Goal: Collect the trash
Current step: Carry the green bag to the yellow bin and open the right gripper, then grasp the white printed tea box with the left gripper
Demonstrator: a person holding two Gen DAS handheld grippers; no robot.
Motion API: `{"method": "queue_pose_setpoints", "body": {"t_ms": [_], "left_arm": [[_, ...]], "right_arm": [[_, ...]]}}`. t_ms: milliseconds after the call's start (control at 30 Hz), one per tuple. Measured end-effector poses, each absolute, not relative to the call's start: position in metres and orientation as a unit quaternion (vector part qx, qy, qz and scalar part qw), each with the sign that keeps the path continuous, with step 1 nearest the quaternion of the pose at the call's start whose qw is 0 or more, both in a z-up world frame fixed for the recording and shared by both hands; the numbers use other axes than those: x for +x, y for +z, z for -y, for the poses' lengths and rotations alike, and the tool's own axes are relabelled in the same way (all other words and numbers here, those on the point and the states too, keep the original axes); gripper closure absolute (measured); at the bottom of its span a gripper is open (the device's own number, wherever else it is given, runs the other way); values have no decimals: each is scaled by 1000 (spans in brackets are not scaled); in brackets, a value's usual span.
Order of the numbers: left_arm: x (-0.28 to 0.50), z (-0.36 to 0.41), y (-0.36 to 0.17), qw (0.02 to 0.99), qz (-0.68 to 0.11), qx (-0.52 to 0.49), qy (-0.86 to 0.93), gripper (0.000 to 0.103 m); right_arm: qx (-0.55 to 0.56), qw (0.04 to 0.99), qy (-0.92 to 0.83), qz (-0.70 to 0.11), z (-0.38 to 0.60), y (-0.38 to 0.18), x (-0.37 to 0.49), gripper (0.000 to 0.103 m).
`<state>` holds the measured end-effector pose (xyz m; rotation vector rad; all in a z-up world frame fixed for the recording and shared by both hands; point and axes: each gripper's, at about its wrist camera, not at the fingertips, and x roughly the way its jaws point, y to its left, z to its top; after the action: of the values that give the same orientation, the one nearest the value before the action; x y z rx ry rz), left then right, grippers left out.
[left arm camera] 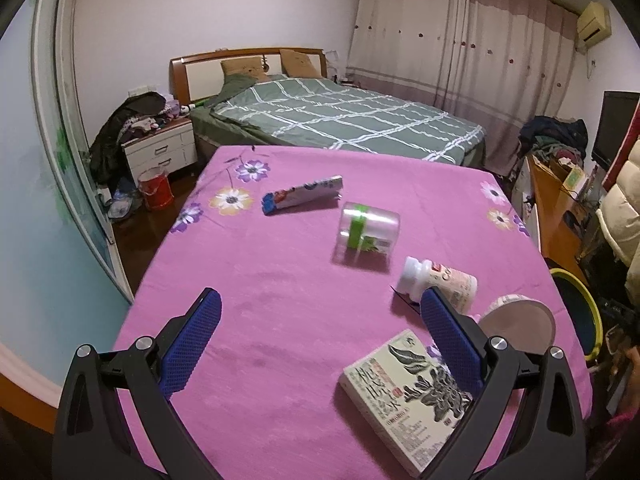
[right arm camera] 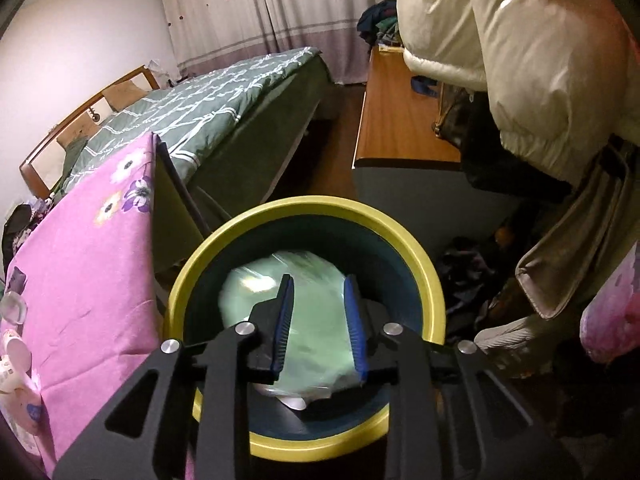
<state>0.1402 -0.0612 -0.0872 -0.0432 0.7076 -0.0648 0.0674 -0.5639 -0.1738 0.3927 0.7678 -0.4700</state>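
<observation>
While the left gripper (left arm camera: 320, 312) gapes above the pink cloth (left arm camera: 280, 280), the right gripper (right arm camera: 319, 322) hangs parted over the yellow-rimmed bin (right arm camera: 424, 276).

A home bedroom: a made bed (left arm camera: 332, 116) at upper centre, nightstand (left arm camera: 160, 152) left, drawn curtains (left arm camera: 460, 40) upper right.

Green bag (right arm camera: 316, 320) motion-blurred w/ grip unclear, box (left arm camera: 404, 396) partly behind left claw (left arm camera: 320, 316)

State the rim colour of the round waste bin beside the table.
Yellow rim on a dark teal bin, clearest in the right wrist view.
</observation>
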Motion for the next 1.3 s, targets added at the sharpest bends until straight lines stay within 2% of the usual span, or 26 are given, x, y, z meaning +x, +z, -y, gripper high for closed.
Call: {"method": "queue_pose_setpoints", "body": {"t_ms": [133,433,800,1100,1300], "left_arm": [[130,82,-99,931,-360,-8,-60,5],[102,111,-141,907,-413,2,-78,5],[73,140,-164,899,-430,12,-88,5],[76,116,-182,885,-461,-1,-69,5],[109,75,-172,900,-436,-11,-13,5]], "right_arm": [[184,888,-218,-362,551,-167,68,72],[186,898,-187,-353,538,-160,71,72],[197,910,-150,-333,525,-150,67,72],[212,910,-150,-322,535,-150,54,72],[209,912,-140,-326,527,-149,59,71]]}}
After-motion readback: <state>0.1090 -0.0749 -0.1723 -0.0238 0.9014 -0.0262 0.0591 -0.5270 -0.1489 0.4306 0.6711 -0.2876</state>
